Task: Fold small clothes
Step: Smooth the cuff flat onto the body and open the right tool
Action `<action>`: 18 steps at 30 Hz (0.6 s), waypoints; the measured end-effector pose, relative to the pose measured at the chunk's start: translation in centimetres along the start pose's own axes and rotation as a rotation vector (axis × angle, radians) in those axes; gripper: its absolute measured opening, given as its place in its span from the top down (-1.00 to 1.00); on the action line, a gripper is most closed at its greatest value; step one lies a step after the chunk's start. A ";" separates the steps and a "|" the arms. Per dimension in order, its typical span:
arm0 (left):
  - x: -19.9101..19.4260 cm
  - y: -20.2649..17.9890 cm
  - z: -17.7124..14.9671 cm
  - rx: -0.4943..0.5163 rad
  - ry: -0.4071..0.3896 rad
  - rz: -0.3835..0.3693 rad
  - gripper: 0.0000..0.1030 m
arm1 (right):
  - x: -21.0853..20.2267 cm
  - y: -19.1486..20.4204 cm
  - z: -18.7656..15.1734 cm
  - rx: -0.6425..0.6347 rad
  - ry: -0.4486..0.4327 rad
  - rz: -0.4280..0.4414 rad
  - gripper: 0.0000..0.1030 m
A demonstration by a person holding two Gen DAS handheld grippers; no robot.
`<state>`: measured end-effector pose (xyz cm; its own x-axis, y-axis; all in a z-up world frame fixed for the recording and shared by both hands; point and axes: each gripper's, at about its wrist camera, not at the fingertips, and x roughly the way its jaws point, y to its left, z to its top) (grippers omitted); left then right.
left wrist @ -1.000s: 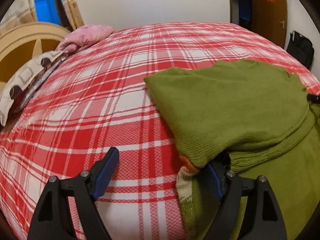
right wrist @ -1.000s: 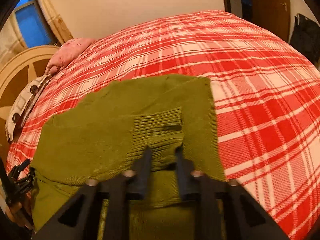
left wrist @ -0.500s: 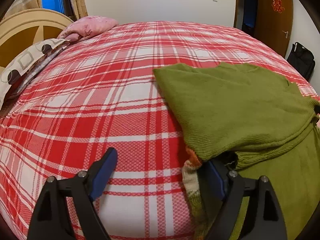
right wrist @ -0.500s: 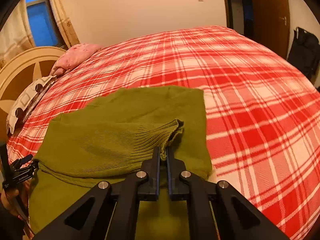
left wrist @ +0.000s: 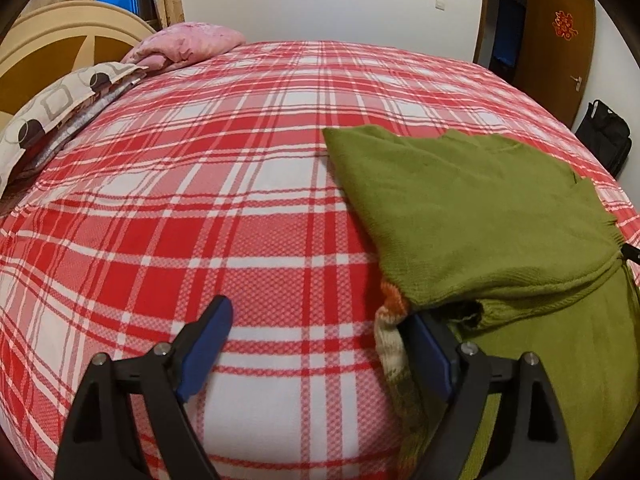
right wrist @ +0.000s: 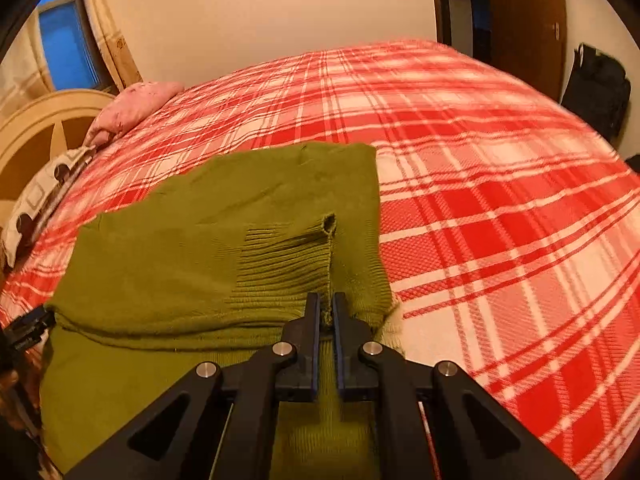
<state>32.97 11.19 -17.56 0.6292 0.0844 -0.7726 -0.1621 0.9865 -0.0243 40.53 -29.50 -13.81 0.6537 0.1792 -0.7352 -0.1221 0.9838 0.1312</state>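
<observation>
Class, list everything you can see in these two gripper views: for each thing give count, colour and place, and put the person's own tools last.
sweater: one, olive green, folded on the bed's near right part
bedspread: one, red and white plaid, covering the bed
pillows: two, pink and grey-patterned, by the headboard
headboard: one, cream and brown, far left
door: one, brown, far right
bag: one, black, below the door
left gripper: open, at the sweater's edge
right gripper: shut on the ribbed cuff

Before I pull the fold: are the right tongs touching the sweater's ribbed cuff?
Touching. The right wrist view shows the right tongs closed on the ribbed cuff edge.
</observation>
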 end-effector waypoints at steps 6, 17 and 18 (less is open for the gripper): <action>-1.6 0.2 -1.1 0.005 -0.011 0.024 -0.72 | -2.1 1.8 1.2 -0.057 -0.062 -0.030 0.88; -3.4 -1.1 2.5 -0.050 -0.138 0.032 -0.72 | 2.8 5.7 3.6 -0.159 -0.019 -0.038 -0.57; -2.9 -1.8 2.8 -0.029 -0.128 0.033 -0.72 | 3.3 5.3 3.6 -0.139 -0.006 -0.039 -0.57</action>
<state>33.52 9.58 -13.49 0.7151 0.1355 -0.6858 -0.2049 0.9786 -0.0203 44.73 -23.69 -13.09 0.6646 0.1415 -0.7337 -0.1989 0.9800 0.0088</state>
